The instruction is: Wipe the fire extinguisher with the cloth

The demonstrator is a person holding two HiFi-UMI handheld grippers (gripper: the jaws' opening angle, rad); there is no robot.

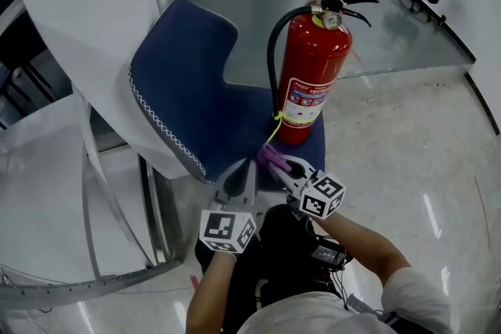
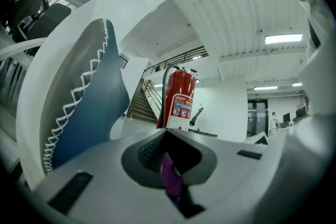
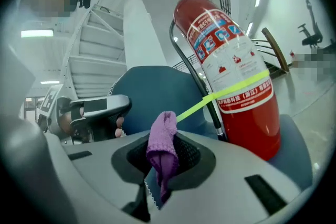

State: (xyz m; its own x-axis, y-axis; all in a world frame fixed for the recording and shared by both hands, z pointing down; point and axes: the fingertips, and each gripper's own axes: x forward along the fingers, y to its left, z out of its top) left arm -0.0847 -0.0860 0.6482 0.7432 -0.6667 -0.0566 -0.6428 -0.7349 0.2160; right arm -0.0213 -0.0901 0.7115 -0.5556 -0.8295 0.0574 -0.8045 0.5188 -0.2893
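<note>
- fire extinguisher (image 1: 311, 74), upper centre: glossy red painted metal, black rubbery hose
- cloth (image 3: 164, 131): purple, soft knitted weave, matt
- chair (image 1: 188, 82): matt blue fabric, white stitched edge
- floor (image 1: 407, 145), at right: smooth, shiny, pale

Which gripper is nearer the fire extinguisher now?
Right. The right gripper, holding the cloth, sits just short of the fire extinguisher; the left gripper is beside it, further back.

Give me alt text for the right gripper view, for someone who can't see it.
The right gripper is shut on a purple cloth. Just beyond, to the right, a red fire extinguisher with a yellow-green strap stands on a blue chair.
</note>
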